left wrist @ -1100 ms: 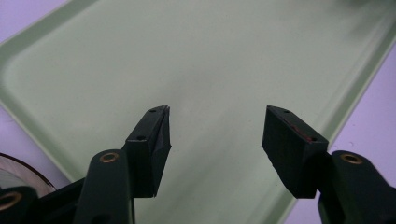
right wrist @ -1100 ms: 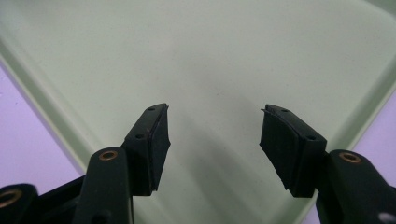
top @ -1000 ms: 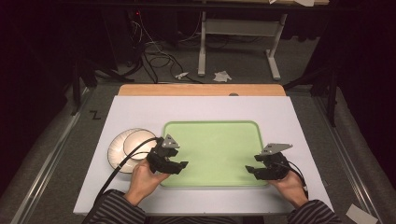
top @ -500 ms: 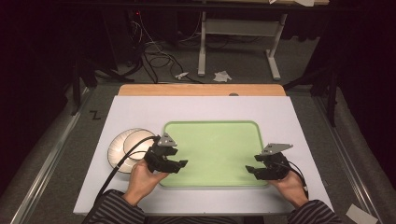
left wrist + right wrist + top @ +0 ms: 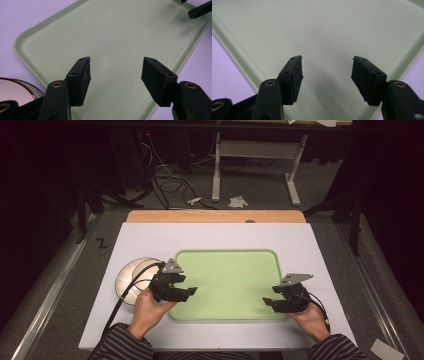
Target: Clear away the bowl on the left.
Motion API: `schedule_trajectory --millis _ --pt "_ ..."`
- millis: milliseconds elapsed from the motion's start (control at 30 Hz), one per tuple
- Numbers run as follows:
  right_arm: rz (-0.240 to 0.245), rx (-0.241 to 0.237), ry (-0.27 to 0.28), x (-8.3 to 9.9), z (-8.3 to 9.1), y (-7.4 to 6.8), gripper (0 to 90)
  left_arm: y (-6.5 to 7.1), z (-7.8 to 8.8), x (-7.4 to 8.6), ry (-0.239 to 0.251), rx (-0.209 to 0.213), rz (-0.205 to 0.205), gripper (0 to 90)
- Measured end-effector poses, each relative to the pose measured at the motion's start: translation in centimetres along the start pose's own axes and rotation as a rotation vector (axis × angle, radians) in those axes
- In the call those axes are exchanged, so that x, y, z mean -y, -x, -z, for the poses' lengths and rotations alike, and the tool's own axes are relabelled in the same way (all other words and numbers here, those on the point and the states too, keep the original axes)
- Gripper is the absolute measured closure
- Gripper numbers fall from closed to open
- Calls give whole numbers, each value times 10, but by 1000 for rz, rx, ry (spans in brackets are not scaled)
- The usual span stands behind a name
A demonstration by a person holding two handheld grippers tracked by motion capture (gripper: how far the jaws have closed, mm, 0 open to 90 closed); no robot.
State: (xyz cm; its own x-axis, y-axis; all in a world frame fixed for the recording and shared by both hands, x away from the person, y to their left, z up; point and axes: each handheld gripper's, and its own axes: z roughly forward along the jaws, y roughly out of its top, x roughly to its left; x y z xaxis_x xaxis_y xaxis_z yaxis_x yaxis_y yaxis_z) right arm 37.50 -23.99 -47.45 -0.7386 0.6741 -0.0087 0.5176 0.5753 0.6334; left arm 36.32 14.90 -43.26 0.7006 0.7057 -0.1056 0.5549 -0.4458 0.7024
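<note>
A pale green tray (image 5: 227, 270) lies bare in the middle of the white table top. My left gripper (image 5: 189, 291) hovers over the tray's near left corner, open, with nothing between its jaws; in its own view the left gripper (image 5: 115, 67) looks across the bare tray floor (image 5: 112, 35). My right gripper (image 5: 267, 302) is held over the tray's near right corner, also open and holding nothing. Beneath the right gripper (image 5: 326, 65) in its own view there is just the tray floor (image 5: 322, 27) and its rim.
A round white bowl or plate (image 5: 132, 275) sits on the table just left of the tray, beside my left hand; its edge (image 5: 15, 91) appears at the lower left of the left gripper view. A wooden strip (image 5: 215, 216) runs along the table's far edge.
My left gripper has edged slightly toward the tray. The right gripper has barely moved.
</note>
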Motion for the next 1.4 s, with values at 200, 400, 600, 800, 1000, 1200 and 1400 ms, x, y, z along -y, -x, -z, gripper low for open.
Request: schedule_trajectory --millis 200,400,600,800,1000,1200,1400 --pt "-3 0 0 0 0 0 437 -3 4 -1 16 -4 17 403" --pt "-2 0 0 0 0 0 437 -7 8 -2 20 -31 34 403" --pt "1 0 0 0 0 0 437 -12 12 -1 26 -39 58 403" --pt "6 -1 1 0 0 0 437 -13 15 -1 33 -39 62 403" --pt "5 0 2 0 0 0 437 -18 20 0 45 -57 75 405" --pt "-4 1 -2 0 1 0 437 -24 29 1 71 -74 95 405" --pt "3 3 0 0 1 -1 437 -28 33 2 78 -91 114 405"
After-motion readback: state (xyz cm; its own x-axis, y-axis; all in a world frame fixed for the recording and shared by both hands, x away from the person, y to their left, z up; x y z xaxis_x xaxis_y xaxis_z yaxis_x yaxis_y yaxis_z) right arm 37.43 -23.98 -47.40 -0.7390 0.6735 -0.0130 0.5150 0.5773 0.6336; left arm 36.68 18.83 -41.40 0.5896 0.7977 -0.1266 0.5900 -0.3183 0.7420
